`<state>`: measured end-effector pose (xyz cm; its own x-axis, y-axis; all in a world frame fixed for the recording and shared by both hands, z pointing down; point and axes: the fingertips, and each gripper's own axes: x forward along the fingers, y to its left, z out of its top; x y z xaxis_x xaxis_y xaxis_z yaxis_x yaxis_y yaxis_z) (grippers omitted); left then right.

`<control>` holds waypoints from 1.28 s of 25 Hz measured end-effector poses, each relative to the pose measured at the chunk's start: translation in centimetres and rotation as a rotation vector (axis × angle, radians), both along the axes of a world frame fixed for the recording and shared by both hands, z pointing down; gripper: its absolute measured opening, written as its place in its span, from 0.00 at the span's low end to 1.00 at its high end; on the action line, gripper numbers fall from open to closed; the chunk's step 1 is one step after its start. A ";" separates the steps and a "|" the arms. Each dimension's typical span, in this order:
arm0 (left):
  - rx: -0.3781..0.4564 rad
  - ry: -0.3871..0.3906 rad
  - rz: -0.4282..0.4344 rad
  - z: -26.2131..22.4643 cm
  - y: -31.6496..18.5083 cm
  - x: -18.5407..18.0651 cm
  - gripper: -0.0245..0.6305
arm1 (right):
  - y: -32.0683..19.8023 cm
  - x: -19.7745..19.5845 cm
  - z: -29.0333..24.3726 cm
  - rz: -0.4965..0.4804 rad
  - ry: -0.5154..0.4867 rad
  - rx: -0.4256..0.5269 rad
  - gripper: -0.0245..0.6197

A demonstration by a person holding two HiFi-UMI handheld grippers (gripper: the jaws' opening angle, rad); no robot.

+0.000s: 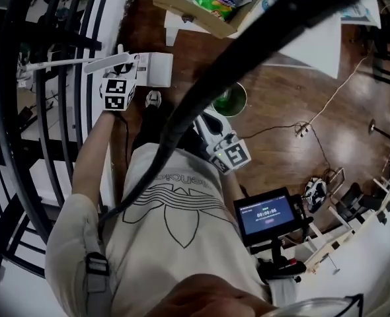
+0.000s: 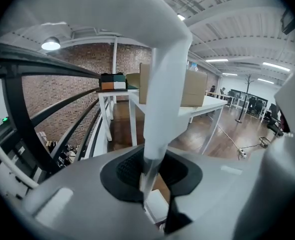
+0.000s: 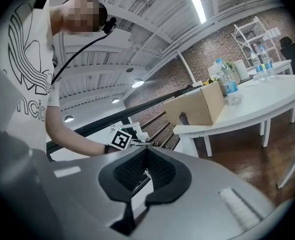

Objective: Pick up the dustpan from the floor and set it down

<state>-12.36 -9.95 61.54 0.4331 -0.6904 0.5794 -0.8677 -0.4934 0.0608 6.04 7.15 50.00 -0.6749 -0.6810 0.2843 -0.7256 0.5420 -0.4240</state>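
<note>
Dustpan [image 2: 160, 99]: it is white, with a slim, smooth handle. It is off the floor, clamped in the left gripper [image 2: 150, 171]. In the left gripper view the handle rises straight from between the ribbed black pads and spreads into a broad white curve that fills the top of the view. A paler, boxy white part shows just below the jaws, but too little of it is visible to tell its shape. In the head view the white handle lies crosswise at the far end of the gripper. It reaches left over the black railing [image 1: 63, 78], and a white blocky piece sits just to its right, above the wooden floor [image 1: 281, 104].

The left jaws are pressed onto the handle from both sides. The person's bare left forearm [image 1: 92, 144] is stretched forward and away from the body, and it carries the gripper's marker cube [image 1: 117, 91] at the far left, close beside the railing.

The right gripper [image 3: 145, 171] has its jaws drawn together with nothing between the pads, and only a thin slit of background shows through. In the head view it hangs near the person's right hip, well apart from the left one. Its marker cube faces up, and a green round container [image 1: 229, 101] stands on the floor just beyond it. The right gripper view looks across at the left forearm and, to the far right, a white table [image 3: 267, 104] bearing a cardboard box [image 3: 195, 109].
</note>
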 end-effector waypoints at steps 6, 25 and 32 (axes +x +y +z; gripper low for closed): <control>-0.024 -0.054 0.023 4.7 -0.9 -1.1 0.18 | 0.8 0.3 2.3 0.011 0.026 -0.039 0.04; 0.080 -0.112 -0.114 -1.9 9.6 -4.9 0.07 | 0.0 1.4 -3.2 0.062 0.027 0.136 0.04; 0.112 0.277 0.236 -10.9 13.3 8.9 0.07 | -1.5 2.4 -5.8 0.059 0.039 0.244 0.04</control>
